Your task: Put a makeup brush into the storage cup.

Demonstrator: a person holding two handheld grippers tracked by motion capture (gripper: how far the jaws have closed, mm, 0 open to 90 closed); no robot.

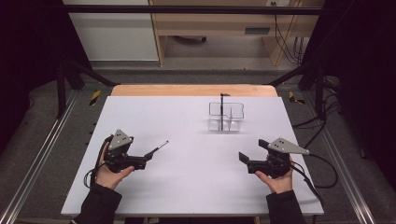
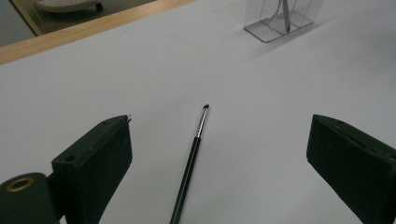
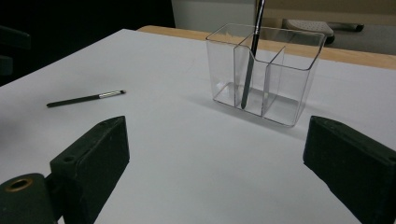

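Observation:
A thin black makeup brush (image 2: 190,158) with a silver ferrule lies flat on the white table, its tip pointing away from me. My left gripper (image 2: 219,126) is open, its jaws standing either side of the brush handle without touching it. In the high view the brush (image 1: 160,146) pokes out ahead of the left gripper (image 1: 144,158). A clear plastic organizer (image 3: 299,88) with several compartments stands farther back, and a second dark brush (image 3: 250,70) stands upright in it. My right gripper (image 3: 215,123) is open and empty, facing the organizer (image 1: 236,112) from some distance; it (image 1: 253,150) sits low at the table's front right.
The white board (image 1: 187,186) covers a wooden table whose far edge (image 1: 194,90) shows behind it. Metal rails and cables run along both sides of the table. The lying brush (image 3: 86,99) is off to the left in the right gripper view.

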